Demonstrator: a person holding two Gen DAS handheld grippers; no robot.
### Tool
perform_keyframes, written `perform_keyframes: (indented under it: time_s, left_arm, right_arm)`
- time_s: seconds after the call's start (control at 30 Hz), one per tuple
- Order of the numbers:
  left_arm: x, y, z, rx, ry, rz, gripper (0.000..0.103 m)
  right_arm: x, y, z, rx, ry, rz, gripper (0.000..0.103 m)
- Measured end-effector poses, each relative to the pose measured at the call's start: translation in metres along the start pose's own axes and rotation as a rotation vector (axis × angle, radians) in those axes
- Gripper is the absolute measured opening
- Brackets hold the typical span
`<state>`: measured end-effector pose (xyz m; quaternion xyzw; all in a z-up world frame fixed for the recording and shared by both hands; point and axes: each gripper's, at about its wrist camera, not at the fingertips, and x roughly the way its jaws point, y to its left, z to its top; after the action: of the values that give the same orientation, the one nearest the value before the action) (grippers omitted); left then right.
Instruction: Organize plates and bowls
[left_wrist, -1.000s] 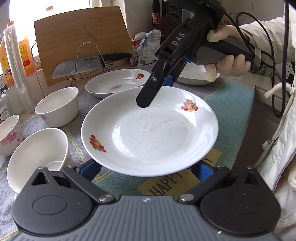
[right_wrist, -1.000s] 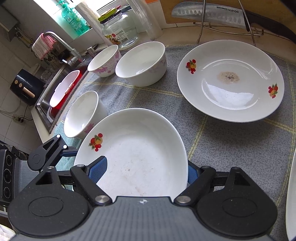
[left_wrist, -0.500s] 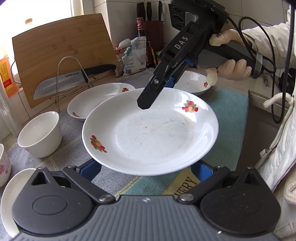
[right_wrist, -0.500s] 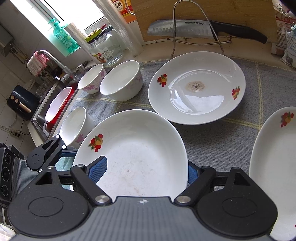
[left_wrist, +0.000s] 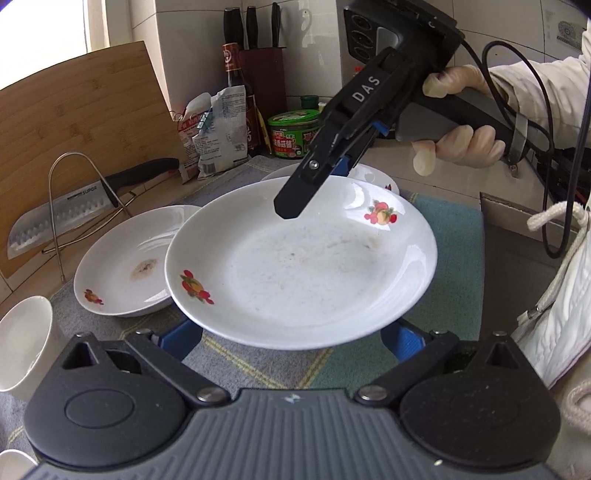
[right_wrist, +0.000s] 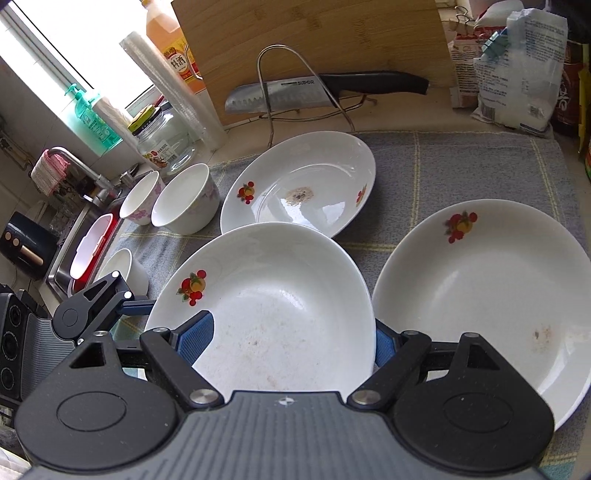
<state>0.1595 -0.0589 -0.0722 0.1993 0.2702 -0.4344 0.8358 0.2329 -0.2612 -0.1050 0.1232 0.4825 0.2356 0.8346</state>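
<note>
Right wrist: both hand-held grippers (right_wrist: 284, 343) clamp soiled plate (right_wrist: 273, 306) | grey cloth (right_wrist: 461, 170) on kitchen counter w/ plates, bowls | sink (right_wrist: 64, 258) left

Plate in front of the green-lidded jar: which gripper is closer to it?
Right. The right gripper grips the carried plate by the rim directly beside the resting plate; the left gripper holds the opposite rim, farther away.

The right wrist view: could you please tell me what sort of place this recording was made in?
Most likely a home kitchen counter. A sink with a tap lies at its left end, a cleaver rests on a wire rack before a wooden cutting board, and used plates and bowls stand on a grey cloth.
</note>
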Motion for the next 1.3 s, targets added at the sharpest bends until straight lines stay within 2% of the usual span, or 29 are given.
perform_keyframes:
  time_s: [0.3,0.7,1.3]
  left_arm:
    - [0.037,0.003,0.028,0.048,-0.007,-0.048,0.102]
    - [0.083,0.002,0.057,0.081,0.0,-0.099,0.102]
    - [0.118,-0.003,0.07,0.117,0.051,-0.12,0.102]
  right_arm:
    - [-0.028,-0.041,-0.003,0.055,-0.05,-0.04,0.09]
    - [-0.045,-0.085,-0.008,0.121,-0.076,-0.081,0.09]
    - [-0.043,-0.123,-0.011,0.178,-0.071,-0.084,0.09]
